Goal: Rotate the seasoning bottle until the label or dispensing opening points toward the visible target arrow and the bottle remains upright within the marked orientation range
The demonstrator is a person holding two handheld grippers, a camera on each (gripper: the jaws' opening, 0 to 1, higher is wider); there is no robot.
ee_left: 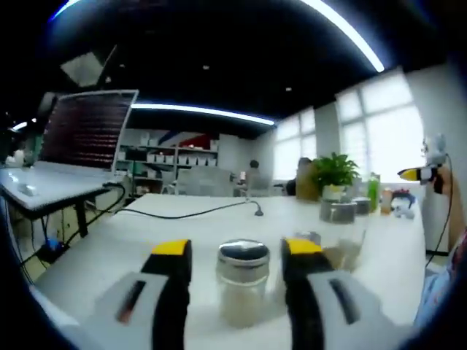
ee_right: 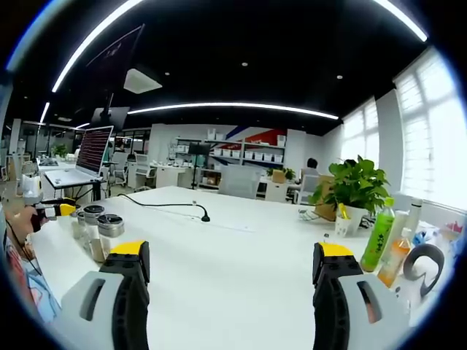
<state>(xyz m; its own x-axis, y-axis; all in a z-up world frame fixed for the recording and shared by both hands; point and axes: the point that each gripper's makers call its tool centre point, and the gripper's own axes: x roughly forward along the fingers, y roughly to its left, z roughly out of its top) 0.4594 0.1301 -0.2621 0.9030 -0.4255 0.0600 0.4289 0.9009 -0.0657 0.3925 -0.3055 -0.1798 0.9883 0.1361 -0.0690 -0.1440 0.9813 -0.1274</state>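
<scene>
Left tool [ee_left: 237, 268] spread, bracketing upright seasoning bottle [ee_left: 242, 283] on table [ee_left: 182, 230], readying rotation grip; right tool [ee_right: 231, 271] spread, idling.

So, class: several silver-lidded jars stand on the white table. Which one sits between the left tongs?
The seasoning bottle with pale powder, nearest the camera between the left tongs. The other jars stand farther back, right of the tongs.

My left gripper [ee_left: 237, 266] jaws stand level, slightly parted; my right gripper [ee_right: 232, 273] jaws stand wide apart.
</scene>
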